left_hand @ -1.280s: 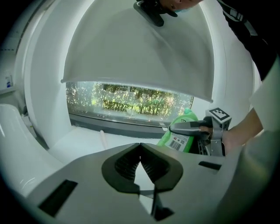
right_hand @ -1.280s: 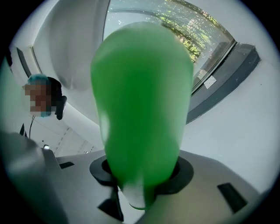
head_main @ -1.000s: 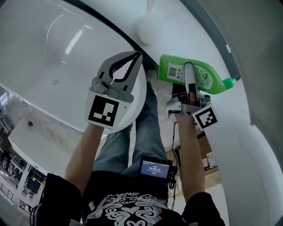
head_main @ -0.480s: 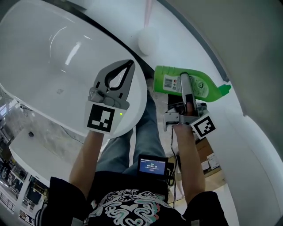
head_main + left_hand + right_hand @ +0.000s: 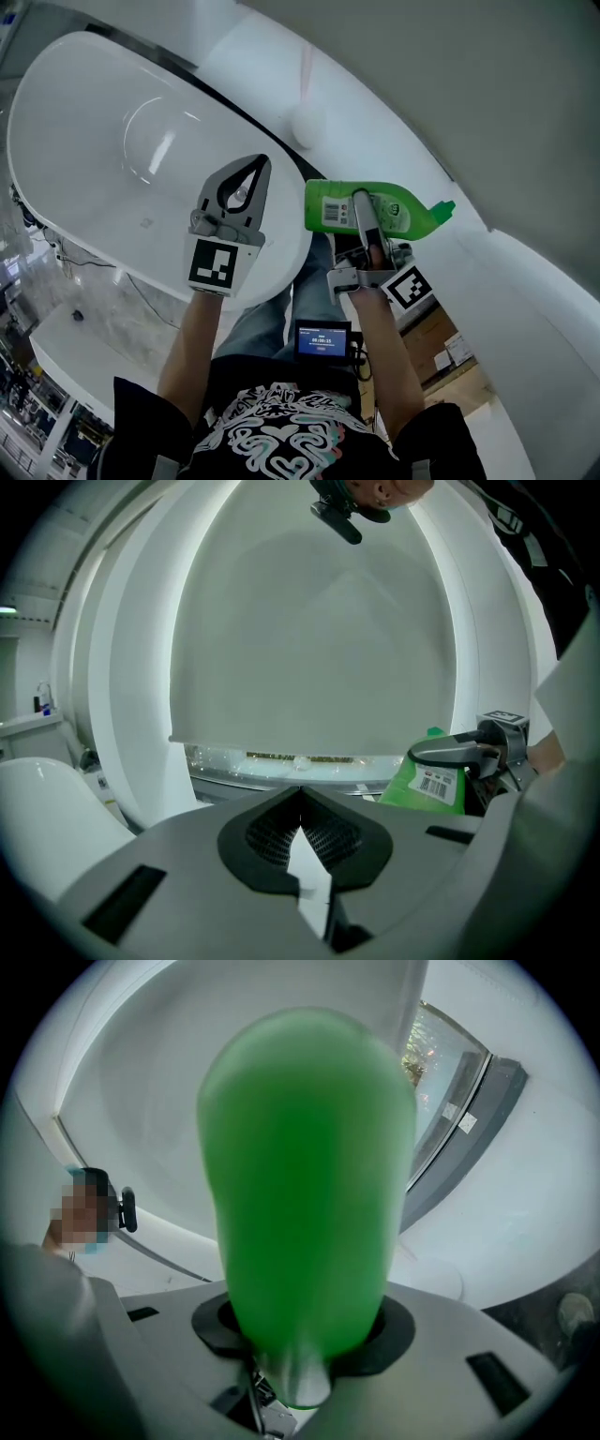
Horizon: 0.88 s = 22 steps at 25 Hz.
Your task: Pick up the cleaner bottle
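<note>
In the head view, recorded the right gripper (image 5: 364, 214) clamped across the middle of the cleaner bottle (image 5: 403, 214), with one jaw lying over the label side. Found the bottle lying level, cap toward the right, held in the air beside the white tub (image 5: 84, 122) and touching no surface that can be made out. Recorded the left gripper (image 5: 263, 165) above the tub, well apart from the bottle, jaws brought together on nothing.

In the left gripper view, confirmed the left gripper (image 5: 300, 799) closed tip to tip with no item between. Sighted the cleaner bottle (image 5: 427, 782) off to the right, in the grasp of the right gripper (image 5: 459, 752).

In the right gripper view, found the cleaner bottle (image 5: 305, 1176) filling most of the frame, seated deep in the right gripper (image 5: 305, 1335) with both jaws pressed against its sides. Seen no gap at either pad.

Judged the pick-up all but complete and the grasp sound.

Recommended for the step in hand:
- Hold the squeeze steady and no harder, to avoid denting what is probably thin plastic.
- Carry level or turn cap upward, as a guard against leakage.
- Raise straight, clear of the tub rim.
- Avoid twisting the wrist, given a smooth rounded wall likely to turn between the pads.
- Hold the left gripper out of the path.
</note>
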Available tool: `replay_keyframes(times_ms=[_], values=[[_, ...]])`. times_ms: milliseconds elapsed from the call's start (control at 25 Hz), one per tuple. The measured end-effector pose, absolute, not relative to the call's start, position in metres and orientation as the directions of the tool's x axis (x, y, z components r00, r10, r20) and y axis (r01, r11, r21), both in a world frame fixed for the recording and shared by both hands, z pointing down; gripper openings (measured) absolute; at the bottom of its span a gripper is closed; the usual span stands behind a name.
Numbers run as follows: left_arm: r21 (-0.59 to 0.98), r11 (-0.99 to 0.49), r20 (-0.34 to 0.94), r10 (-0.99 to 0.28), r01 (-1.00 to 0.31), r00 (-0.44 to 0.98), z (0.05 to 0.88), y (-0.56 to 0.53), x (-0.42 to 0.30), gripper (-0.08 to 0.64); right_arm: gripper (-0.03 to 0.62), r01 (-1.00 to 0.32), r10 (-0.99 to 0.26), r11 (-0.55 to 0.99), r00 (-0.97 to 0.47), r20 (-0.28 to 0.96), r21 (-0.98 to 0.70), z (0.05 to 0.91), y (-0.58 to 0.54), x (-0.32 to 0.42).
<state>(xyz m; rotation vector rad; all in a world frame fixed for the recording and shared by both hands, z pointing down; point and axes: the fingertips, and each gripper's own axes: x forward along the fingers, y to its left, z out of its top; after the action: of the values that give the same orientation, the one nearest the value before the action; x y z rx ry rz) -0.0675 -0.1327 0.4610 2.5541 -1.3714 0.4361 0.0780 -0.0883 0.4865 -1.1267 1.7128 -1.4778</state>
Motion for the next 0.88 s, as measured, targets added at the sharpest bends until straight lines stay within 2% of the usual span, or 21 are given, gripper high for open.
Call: replay_keyframes(times_ms=[240,880], values=[[0.007,-0.576,0.398,-0.748,-0.818,0.531,0.421,-0.125,-0.066,0.015,0.207,-0.183,-0.901,0.036,-0.432,0.048,-0.982,0.437,-0.083,0.078],[-0.064,-0.594,0.293,-0.779,-0.802,0.554,0.296,-0.101,-0.064,0.015,0.207,-0.136,-0.940,0.069,-0.340,-0.019,-0.988,0.328,-0.048,0.088]])
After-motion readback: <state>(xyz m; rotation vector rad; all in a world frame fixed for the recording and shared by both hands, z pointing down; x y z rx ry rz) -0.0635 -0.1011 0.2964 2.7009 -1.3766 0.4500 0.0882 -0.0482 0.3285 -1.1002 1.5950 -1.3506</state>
